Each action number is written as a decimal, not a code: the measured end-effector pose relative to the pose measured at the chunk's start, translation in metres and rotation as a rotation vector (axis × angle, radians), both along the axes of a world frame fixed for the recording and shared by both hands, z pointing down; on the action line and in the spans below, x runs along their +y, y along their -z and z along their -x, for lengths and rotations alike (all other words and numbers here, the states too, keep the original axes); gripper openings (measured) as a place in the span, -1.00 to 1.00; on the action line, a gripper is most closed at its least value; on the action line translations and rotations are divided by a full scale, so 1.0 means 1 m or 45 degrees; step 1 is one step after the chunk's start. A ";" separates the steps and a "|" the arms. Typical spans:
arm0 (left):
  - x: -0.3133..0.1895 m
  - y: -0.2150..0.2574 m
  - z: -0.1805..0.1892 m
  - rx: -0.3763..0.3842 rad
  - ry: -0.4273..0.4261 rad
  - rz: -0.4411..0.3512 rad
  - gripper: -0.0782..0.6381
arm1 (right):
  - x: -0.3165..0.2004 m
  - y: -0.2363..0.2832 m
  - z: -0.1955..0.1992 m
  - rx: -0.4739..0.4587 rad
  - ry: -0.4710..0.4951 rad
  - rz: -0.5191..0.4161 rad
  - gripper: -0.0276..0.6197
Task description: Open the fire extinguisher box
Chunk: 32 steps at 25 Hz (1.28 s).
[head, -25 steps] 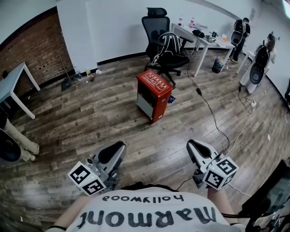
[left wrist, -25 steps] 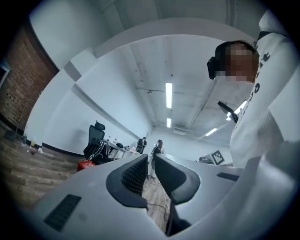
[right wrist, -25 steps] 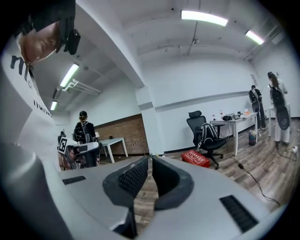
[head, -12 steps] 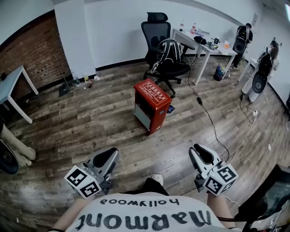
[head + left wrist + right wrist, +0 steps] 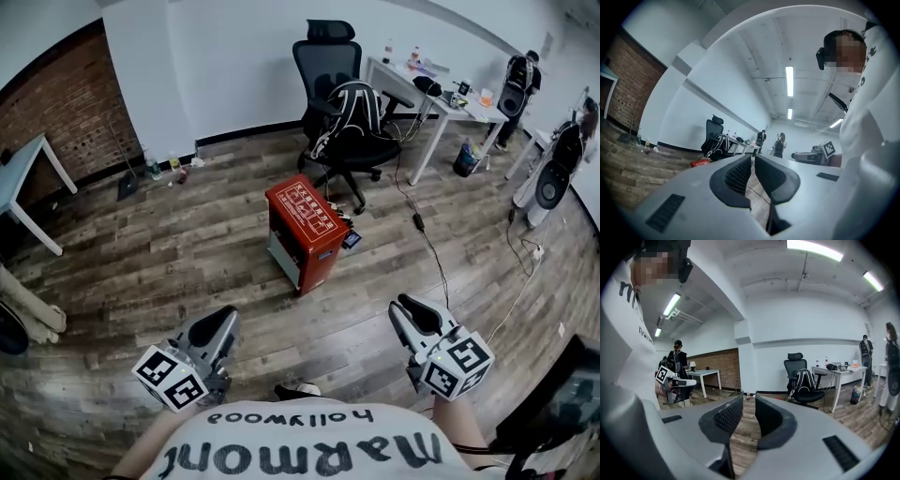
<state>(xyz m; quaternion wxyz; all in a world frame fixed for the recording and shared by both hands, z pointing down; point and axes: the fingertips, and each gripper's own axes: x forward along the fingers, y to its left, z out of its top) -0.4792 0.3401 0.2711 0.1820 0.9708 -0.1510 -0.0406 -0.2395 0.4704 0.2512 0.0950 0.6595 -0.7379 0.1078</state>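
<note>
The red fire extinguisher box (image 5: 305, 232) stands on the floor at 12 o'clock, well apart from both grippers. It is probably rigid and heavy, so grasp its door edge (no handle discernible). The left gripper (image 5: 223, 322) and right gripper (image 5: 405, 308) are both closed and empty.

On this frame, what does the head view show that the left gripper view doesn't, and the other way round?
Only the head view: the top of the fire extinguisher box seen from above, apparently closed, and the left gripper from outside with its marker cube, well short of the box.
Only the left gripper view: that gripper's jaws nearly together with nothing between them, and the ceiling lights.
Both: the red box, the black office chair, the brick wall and the right gripper.
</note>
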 end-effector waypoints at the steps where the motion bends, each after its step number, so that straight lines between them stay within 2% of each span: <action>1: -0.006 -0.002 -0.011 -0.002 0.010 0.000 -0.70 | -0.007 -0.001 -0.011 0.018 0.015 0.002 -0.65; 6: -0.033 -0.015 -0.048 -0.008 0.070 0.015 -0.70 | -0.032 -0.010 -0.056 0.048 0.055 0.017 -0.65; 10: -0.052 -0.024 -0.057 -0.035 0.181 0.033 -0.70 | -0.049 -0.019 -0.079 0.021 0.063 0.032 -0.65; 16: -0.072 -0.042 -0.070 -0.116 0.195 0.114 -0.70 | -0.071 -0.032 -0.092 0.005 0.084 0.069 -0.65; 21: -0.098 -0.058 -0.093 -0.134 0.145 0.159 -0.70 | -0.089 -0.045 -0.113 0.002 0.034 0.113 -0.65; 26: -0.151 -0.068 -0.130 -0.131 0.094 0.202 -0.70 | -0.122 -0.046 -0.146 0.001 -0.047 0.137 -0.65; 30: -0.197 -0.049 -0.165 -0.099 0.022 0.164 -0.70 | -0.161 -0.036 -0.168 0.012 -0.076 0.145 -0.65; 32: -0.221 -0.042 -0.175 -0.091 0.008 0.146 -0.70 | -0.187 -0.029 -0.174 -0.020 -0.082 0.121 -0.65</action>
